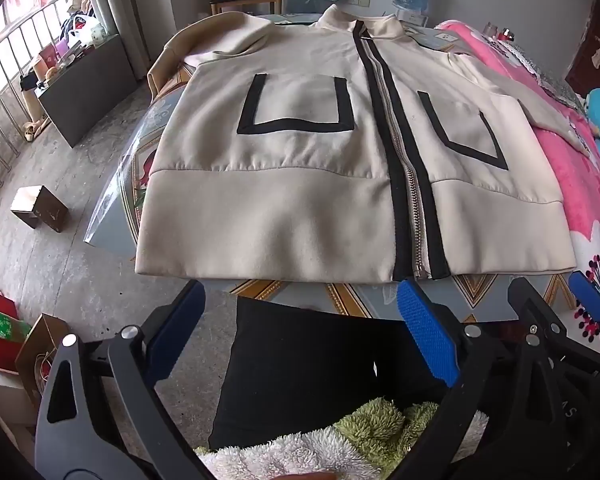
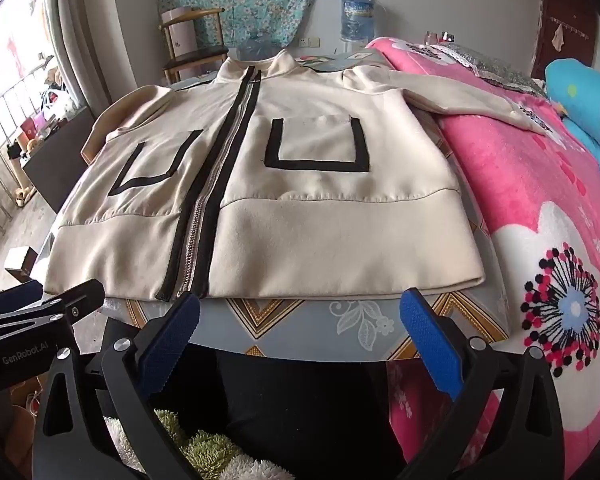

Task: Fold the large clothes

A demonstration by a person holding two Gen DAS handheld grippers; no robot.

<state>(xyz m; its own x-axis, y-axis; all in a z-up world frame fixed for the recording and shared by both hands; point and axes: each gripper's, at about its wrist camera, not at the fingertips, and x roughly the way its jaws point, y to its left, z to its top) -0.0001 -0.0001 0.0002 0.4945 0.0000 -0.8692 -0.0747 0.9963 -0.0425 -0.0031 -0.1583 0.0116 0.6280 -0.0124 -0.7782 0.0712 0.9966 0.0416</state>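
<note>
A big cream jacket (image 1: pixel 300 152) lies flat on its back on the surface (image 1: pixel 440 296), zipped up, with the collar at the far end and the bottom edge close to the person. It looks soft and floppy, and thick enough to be a bit heavy, so I think it will sag and slide if it is picked up by one spot only. Going from left to right: the left sleeve (image 1: pixel 204 36) hangs off the far left edge of the surface, then comes a pocket with black trim (image 1: pixel 300 108), then the zipper (image 1: pixel 396 152) with black bands beside it, then a second pocket, and last the right sleeve (image 2: pixel 460 92), which lies across onto the pink blanket (image 2: pixel 540 200) of the bed. Good places to grab look like the shoulders, the sleeve ends and the two bottom corners, where the cloth is doubled up and thick. The zipper is hard metal and will not bend as nicely, so folding along it may be lumpy. The left gripper (image 1: pixel 300 336) hangs just in front of the bottom edge with its fingers spread wide and nothing in them. The right gripper (image 2: pixel 308 344) does the same. The surface has a shiny patterned cover that may let the jacket slip. On the left are a window with bars and a bare floor, at the back a chair (image 2: pixel 192 48) and a water bottle (image 2: pixel 358 16).
</note>
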